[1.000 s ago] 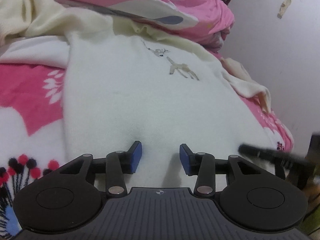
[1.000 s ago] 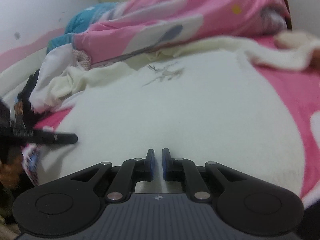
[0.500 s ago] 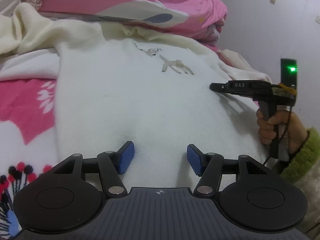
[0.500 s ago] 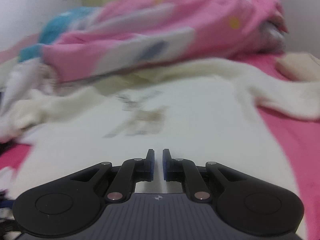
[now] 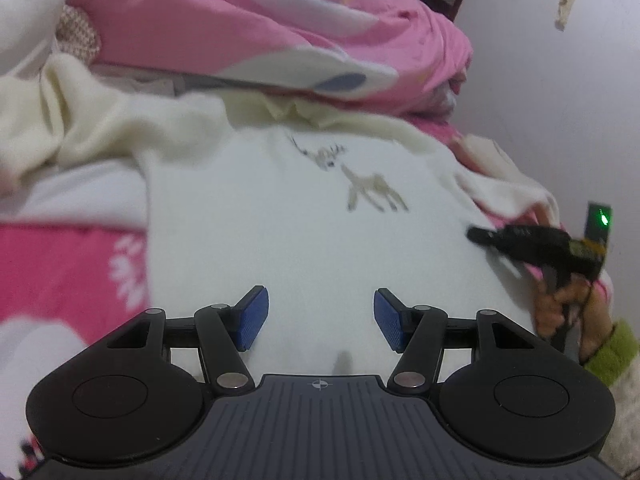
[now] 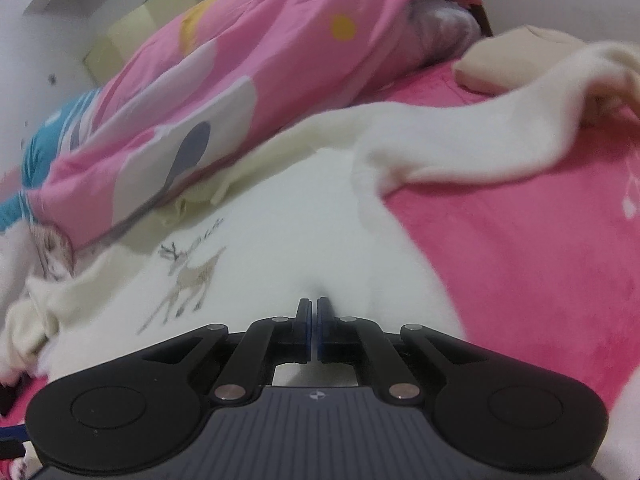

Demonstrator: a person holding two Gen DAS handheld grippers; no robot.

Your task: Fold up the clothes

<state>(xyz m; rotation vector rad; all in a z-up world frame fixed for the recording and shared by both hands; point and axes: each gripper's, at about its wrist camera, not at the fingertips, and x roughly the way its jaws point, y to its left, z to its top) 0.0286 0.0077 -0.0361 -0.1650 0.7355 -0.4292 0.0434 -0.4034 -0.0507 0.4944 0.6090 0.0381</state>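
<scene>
A cream-white fleece sweater with a small embroidered deer on its chest (image 5: 304, 240) is spread flat on a pink flower-patterned bedsheet (image 5: 60, 272), its hem at the near edge and its collar at the far end, tucked against a heaped pink quilt (image 5: 248, 36). The long axis of the body is thus laid near-to-far, straight ahead of both tools.

The left gripper (image 5: 320, 318) is held over the near hem with its blue pads spread about halfway — nothing is caught between them, and the cloth below is not pinched.

The right gripper (image 6: 313, 312) is seen with its jaws brought fully together; a small pucker of fleece is visible just at the tips, but whether fabric is actually nipped cannot be told. From the left view this tool is found at the sweater's right border, gripped by a hand (image 5: 568, 312) in a green cuff.

The deciding relation is the right sleeve (image 6: 492, 140): it is stretched out to the far right across the sheet, ahead and to the right of the closed tool, well apart from the left one. By judgement, that sleeve is better reached by the right hand for folding inward across the body.
</scene>
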